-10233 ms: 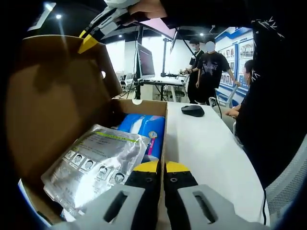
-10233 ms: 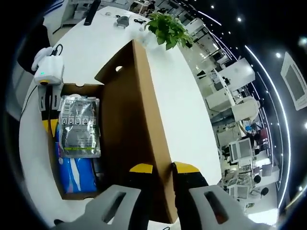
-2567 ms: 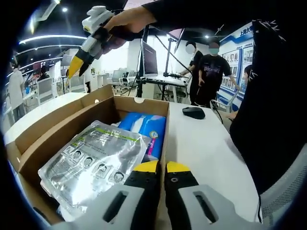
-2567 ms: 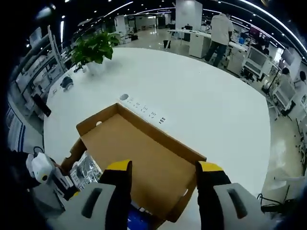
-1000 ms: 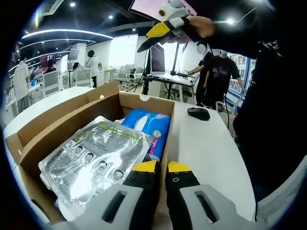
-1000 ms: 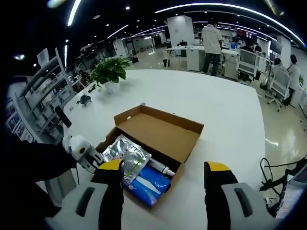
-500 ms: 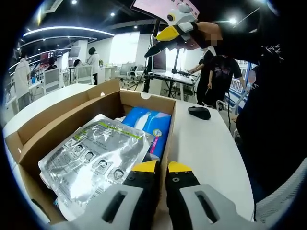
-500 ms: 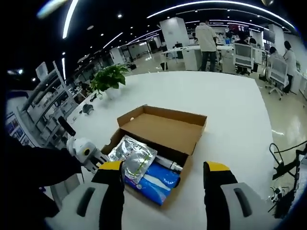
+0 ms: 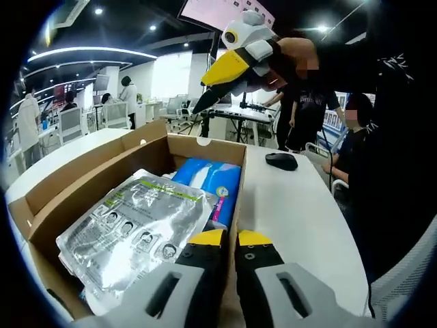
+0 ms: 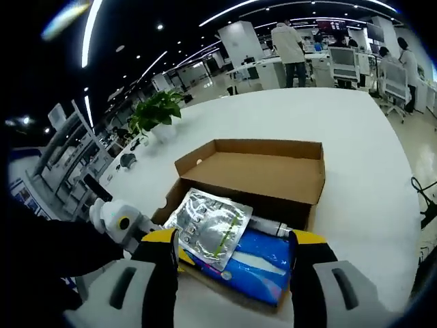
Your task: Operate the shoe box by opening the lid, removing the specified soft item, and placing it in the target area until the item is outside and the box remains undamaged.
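cardboard shoe box point(image 10: 290, 179) open, silver pouch point(image 10: 210, 229) inside.

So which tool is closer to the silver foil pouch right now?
Left. The left tool sits shut at the box's near wall, right beside the silver foil pouch. The right tool hangs open in the air above the shoe box, well clear of the pouch.

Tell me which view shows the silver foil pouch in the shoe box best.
The left gripper view: the silver foil pouch lies close and large there, its printed pictures legible, beside the blue pack. The right gripper view shows the pouch whole but small, inside the open box.
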### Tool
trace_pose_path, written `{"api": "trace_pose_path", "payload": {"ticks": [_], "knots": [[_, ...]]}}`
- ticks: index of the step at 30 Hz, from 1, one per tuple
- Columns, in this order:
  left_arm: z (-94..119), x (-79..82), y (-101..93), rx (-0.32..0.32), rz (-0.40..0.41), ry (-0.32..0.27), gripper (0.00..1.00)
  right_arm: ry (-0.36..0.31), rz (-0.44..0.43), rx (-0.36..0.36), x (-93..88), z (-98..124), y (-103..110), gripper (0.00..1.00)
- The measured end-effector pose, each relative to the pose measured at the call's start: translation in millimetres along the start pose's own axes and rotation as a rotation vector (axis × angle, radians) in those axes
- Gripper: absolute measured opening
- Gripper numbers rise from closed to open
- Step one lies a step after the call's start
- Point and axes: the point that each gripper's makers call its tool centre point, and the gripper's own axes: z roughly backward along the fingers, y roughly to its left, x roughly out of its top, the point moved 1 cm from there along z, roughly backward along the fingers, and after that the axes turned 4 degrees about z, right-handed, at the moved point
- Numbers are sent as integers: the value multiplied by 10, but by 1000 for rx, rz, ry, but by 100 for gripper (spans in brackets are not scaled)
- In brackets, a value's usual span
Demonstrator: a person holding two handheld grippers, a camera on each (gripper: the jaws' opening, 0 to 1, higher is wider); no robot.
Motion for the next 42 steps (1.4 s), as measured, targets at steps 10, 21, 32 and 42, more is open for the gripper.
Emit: {"api": "trace_pose_path", "payload": {"ticks": [10, 21, 32, 42], "knots": [[3, -11, 19, -6, -30, -13, 3, -3, -14, -1, -111, -319, 123, 69], [-1, -13, 34, 0, -50, -19, 3, 49, -28, 47, -324, -633, 179, 69], [-5, -19, 12, 3, -69, -1, 3, 70, -56, 103, -400, -827, 224, 65], [-19, -37, 3, 6, -101, 30, 3, 74, -24, 126, -423, -916, 234, 61]]}}
